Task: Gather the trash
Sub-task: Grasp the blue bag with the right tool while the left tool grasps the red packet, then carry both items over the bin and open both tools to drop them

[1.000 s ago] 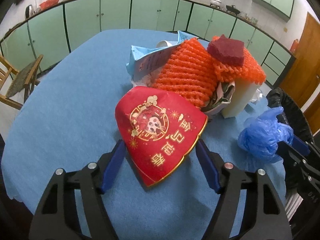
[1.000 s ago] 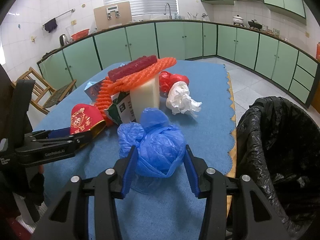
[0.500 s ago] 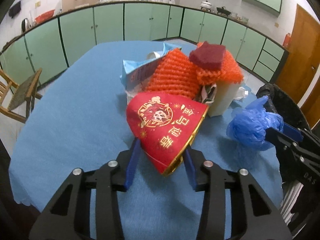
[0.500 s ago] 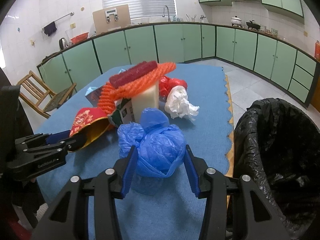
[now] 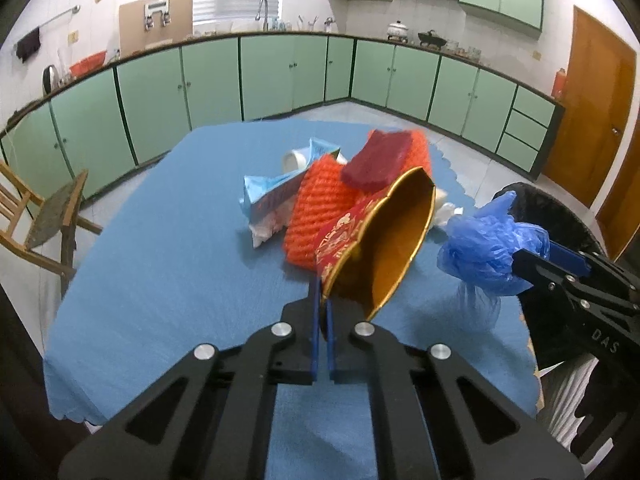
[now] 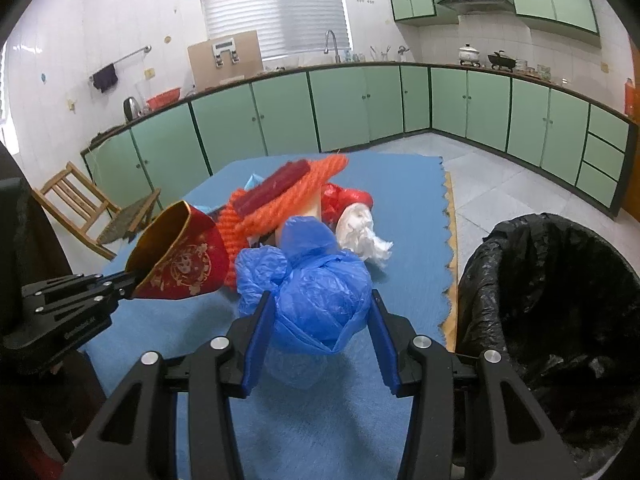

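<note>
With both claws loaded and the table below them, everything turns on the bin (image 6: 560,320): its black-lined mouth sits at about three o'clock from the right claw (image 6: 320,322) in the right wrist view, just beside it and beyond the edge of the blue tablecloth (image 6: 404,200), and I judge the right claw much the nearer of the two. That claw is clamped on the blue plastic bag (image 6: 316,292), a crumpled ball wedged between the blue pads, loose film hanging beneath it, its knotted top pointing to twelve o'clock. Over to the left wrist view: the left claw (image 5: 323,300) has its jaws pressed nearly together, pinching the edge of the red paper bowl (image 5: 380,248), which rises toward one o'clock with its gold inside turned to the camera and seems clear of the cloth. From there the bin (image 5: 560,216) lies out at two to three o'clock, partly hidden behind the right claw (image 5: 524,260) and its bag, so the left has the longer trip, and I reckon the right should go first. Waiting on the table at twelve o'clock is the rest: orange foam netting (image 5: 320,208), a dark red block (image 5: 376,158) on top, a pale blue carton (image 5: 272,196), and, seen from the right wrist, a white paper wad (image 6: 360,232).
</note>
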A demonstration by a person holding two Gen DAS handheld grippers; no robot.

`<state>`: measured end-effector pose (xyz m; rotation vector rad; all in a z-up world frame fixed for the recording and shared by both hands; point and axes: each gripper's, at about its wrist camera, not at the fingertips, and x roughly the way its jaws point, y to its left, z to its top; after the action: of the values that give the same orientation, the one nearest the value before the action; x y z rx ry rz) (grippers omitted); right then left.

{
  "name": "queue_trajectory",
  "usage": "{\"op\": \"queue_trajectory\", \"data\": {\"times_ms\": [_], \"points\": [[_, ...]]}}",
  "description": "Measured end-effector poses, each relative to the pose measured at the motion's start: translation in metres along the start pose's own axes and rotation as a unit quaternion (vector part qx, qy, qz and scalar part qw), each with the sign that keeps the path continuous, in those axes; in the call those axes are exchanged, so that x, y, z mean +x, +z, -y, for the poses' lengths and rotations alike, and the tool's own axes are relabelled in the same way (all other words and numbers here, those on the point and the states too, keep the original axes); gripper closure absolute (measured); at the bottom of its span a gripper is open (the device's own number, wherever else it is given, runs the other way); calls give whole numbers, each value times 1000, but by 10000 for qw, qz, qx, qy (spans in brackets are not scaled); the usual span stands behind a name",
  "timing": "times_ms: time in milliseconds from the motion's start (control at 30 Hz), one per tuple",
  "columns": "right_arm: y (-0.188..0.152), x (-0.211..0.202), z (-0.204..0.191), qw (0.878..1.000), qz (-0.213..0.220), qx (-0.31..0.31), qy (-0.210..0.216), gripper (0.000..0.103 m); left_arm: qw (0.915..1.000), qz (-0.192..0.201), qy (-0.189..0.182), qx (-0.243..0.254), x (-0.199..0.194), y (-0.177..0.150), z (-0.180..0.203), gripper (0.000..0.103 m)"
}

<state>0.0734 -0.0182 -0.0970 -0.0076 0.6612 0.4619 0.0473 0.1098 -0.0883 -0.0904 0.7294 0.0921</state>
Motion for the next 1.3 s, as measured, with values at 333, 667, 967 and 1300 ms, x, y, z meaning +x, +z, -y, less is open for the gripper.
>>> {"op": "queue_trajectory", "data": {"times_ms": [333,667,967,1300], "points": [[19,-41,22,9984,429,262,-253,57,9983,357,-418,180,-18,21,37,101],[30,-81,76,9906,743,559,-1005,57,9916,565,-1050,508,5,49,108,101],[26,-105,138,9749,899,936,-1810,57,9818,686,-1569,814,35,67,182,101],[-2,-101,205,9578,666,1509,-2353,57,9729,400,-1935,1198,88,64,263,101]]}}
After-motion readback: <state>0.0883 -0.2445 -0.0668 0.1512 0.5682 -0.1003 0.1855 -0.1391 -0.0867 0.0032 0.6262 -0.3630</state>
